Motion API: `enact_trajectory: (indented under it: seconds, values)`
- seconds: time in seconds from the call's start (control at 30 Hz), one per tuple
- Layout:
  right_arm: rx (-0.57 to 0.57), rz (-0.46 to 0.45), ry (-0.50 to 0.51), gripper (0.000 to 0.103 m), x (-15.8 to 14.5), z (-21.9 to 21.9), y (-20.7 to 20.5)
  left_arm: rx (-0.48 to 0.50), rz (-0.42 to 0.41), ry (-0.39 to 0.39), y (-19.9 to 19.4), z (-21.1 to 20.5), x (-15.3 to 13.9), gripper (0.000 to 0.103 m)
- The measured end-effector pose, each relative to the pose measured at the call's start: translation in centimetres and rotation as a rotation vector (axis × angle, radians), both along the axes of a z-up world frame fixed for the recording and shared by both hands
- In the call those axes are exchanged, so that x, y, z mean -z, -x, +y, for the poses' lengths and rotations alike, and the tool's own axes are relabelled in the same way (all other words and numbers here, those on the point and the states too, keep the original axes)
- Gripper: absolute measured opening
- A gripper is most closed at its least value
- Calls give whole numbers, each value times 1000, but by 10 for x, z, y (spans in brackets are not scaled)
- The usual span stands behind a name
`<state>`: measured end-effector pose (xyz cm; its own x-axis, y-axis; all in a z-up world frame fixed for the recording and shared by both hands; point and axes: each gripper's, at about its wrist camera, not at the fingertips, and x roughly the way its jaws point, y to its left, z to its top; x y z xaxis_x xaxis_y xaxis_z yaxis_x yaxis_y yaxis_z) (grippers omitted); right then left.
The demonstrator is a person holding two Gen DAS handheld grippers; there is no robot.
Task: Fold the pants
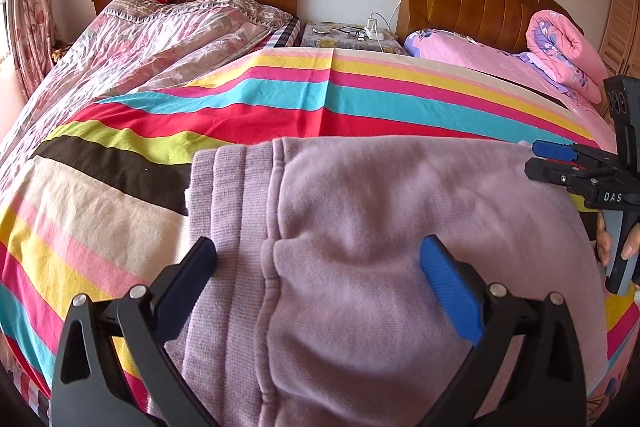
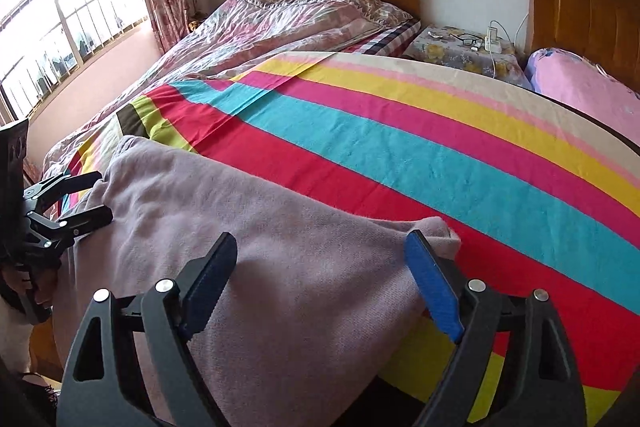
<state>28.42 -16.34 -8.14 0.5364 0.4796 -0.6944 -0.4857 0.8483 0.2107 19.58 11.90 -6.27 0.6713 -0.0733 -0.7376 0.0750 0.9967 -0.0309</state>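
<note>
On the striped sheet (image 1: 280, 99) at the near edge of the bed lie the pants (image 1: 360, 227), pale lilac fleece, with the ribbed waistband (image 1: 228, 187) on the left in your left wrist view and the rest spreading right toward the other tool. Your left gripper (image 1: 318, 255) hangs over the waistband end with its jaws spread wide; the cloth lies under the gap, and neither pad presses on it. Your right gripper (image 2: 320, 255) is also wide apart, low over the other end of the pants, its blue pad (image 2: 434, 287) just beside a bunched corner (image 2: 440, 231) of the fabric; you cannot tell whether that pad touches it. In the left wrist view the body of the right tool carries white letters reading "DAS" (image 1: 612, 197), cut off at the frame edge. Your fingers (image 1: 604, 243) wrap its handle there. No other writing is legible. Between the two headboards a nightstand (image 2: 460, 53) holds glasses (image 2: 466, 38) and a white charger (image 2: 493, 41).
</note>
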Motion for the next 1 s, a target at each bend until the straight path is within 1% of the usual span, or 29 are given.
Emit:
enact_trajectory:
  seconds: [0.07,0.1,0.2,0.27,0.4,0.47,0.53,0.63,0.73,0.77,0.8,0.87,0.93,1.0]
  values:
    - [54,-15,-14,83,-7,-4,-1,1,-3,6,0,2,2,102]
    - [75,-38,-18,83,-12,-5,3,2,-5,8,-1,2,2,102]
    - [102,-85,-43,84,-28,-4,24,3,-9,10,-1,3,3,102]
    - [72,-96,-76,84,-36,2,49,3,-13,12,1,4,3,102]
    - [-20,-137,-57,86,-46,23,115,3,-31,20,4,5,1,102]
    - [-41,-159,-68,87,-49,27,149,-24,-65,13,15,4,-6,101]
    - [-16,-158,-70,87,-47,26,177,-48,-144,9,41,1,-20,102]
    - [83,-205,6,87,-47,20,213,-85,-256,7,90,-6,-40,102]
    - [209,-187,13,87,-47,5,238,-151,-305,-24,138,-12,-54,102]
    - [252,-181,10,87,-46,1,247,-165,-334,-34,154,-15,-59,102]
    - [284,-172,1,87,-46,-2,255,-165,-355,-38,169,-19,-63,102]
    - [320,-159,-20,87,-45,-6,272,-160,-370,-41,193,-27,-70,102]
    - [357,-165,-8,87,-43,-10,291,-147,-381,-40,214,-37,-77,102]
    - [387,-173,8,87,-41,-13,305,-148,-408,-64,231,-48,-83,102]
